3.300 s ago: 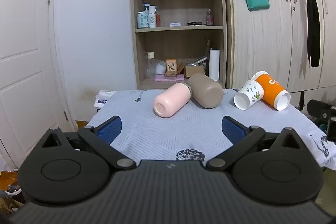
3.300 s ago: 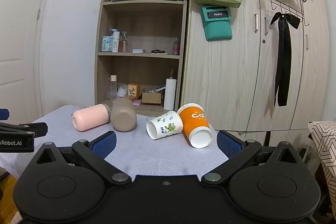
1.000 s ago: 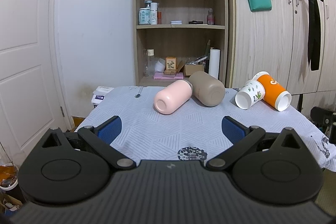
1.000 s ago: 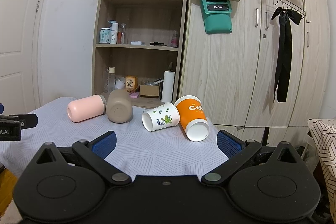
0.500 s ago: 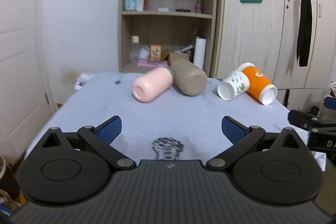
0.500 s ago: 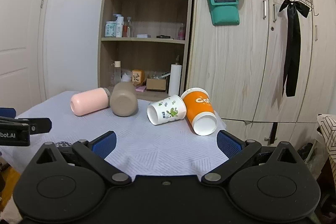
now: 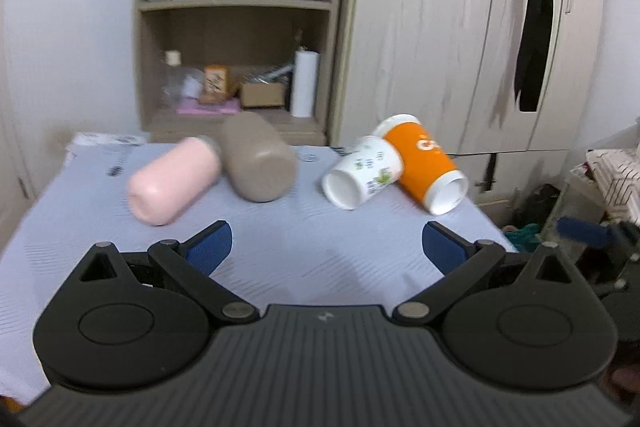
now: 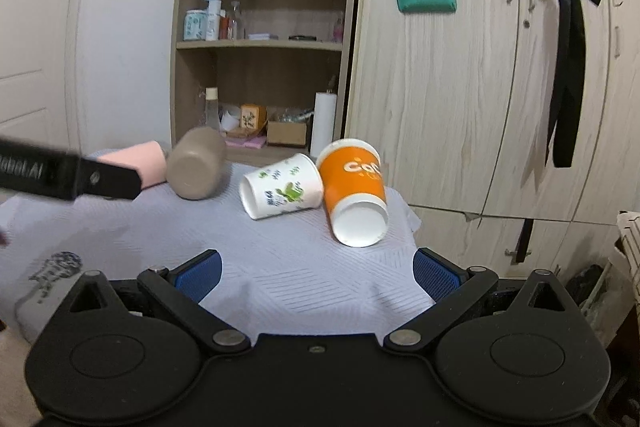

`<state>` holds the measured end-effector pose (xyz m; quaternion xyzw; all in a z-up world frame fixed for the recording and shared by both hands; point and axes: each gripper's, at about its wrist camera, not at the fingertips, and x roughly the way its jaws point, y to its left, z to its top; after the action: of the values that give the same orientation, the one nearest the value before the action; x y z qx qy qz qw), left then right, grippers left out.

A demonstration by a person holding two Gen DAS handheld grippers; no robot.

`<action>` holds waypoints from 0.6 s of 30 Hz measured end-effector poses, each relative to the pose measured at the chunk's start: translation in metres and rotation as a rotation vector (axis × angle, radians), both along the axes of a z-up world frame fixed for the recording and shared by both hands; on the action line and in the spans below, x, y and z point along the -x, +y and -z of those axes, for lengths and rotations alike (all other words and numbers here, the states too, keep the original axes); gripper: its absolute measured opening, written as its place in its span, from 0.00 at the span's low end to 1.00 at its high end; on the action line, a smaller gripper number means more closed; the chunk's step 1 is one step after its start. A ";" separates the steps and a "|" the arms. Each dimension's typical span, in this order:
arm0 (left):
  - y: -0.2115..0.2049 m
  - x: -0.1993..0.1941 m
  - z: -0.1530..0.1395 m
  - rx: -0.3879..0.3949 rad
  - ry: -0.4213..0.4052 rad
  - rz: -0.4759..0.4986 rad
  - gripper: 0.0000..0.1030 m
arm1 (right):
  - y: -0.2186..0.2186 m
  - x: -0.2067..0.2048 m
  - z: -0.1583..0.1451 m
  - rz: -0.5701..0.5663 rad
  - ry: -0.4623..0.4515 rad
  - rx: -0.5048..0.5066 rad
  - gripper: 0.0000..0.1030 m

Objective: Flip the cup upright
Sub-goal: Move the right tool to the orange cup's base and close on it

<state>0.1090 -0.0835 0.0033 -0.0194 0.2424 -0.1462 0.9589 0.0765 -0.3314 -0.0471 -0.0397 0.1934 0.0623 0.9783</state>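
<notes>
Several cups lie on their sides on a table with a pale blue-grey cloth [image 7: 280, 251]: a pink cup [image 7: 174, 179], a taupe cup [image 7: 258, 163], a white printed paper cup [image 7: 362, 173] and an orange paper cup [image 7: 426, 167]. In the right wrist view they are the pink cup [image 8: 150, 163], taupe cup [image 8: 196, 163], white cup [image 8: 282, 191] and orange cup [image 8: 356, 195]. My left gripper [image 7: 326, 251] is open and empty, in front of the cups. My right gripper [image 8: 316, 273] is open and empty, short of the orange cup.
A wooden shelf unit [image 7: 240, 27] with bottles and boxes stands behind the table, beside a wardrobe [image 7: 460, 47] with a green pouch and a black ribbon. The left gripper's finger [image 8: 68, 175] crosses the right wrist view at left. Clutter lies on the floor to the right [image 7: 540, 203].
Both grippers have moved forward toward the cups, which look larger. The left gripper has swung right and now reaches into the right wrist view. The cups have not moved.
</notes>
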 end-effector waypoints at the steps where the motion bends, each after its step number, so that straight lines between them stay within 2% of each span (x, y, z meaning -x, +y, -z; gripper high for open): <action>1: -0.006 -0.007 0.000 0.014 0.012 0.015 1.00 | -0.005 -0.007 0.000 -0.011 0.008 -0.002 1.00; 8: -0.045 -0.061 0.015 0.145 0.181 0.053 0.97 | -0.035 -0.069 0.008 -0.092 0.099 -0.018 1.00; 18: -0.070 -0.122 0.036 0.259 0.277 0.002 0.94 | -0.039 -0.156 0.012 -0.193 0.202 -0.076 1.00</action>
<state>0.2308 -0.1533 -0.0331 -0.1624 0.3510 -0.1732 0.9058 0.2324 -0.3707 -0.0588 -0.0147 0.2836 0.1668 0.9442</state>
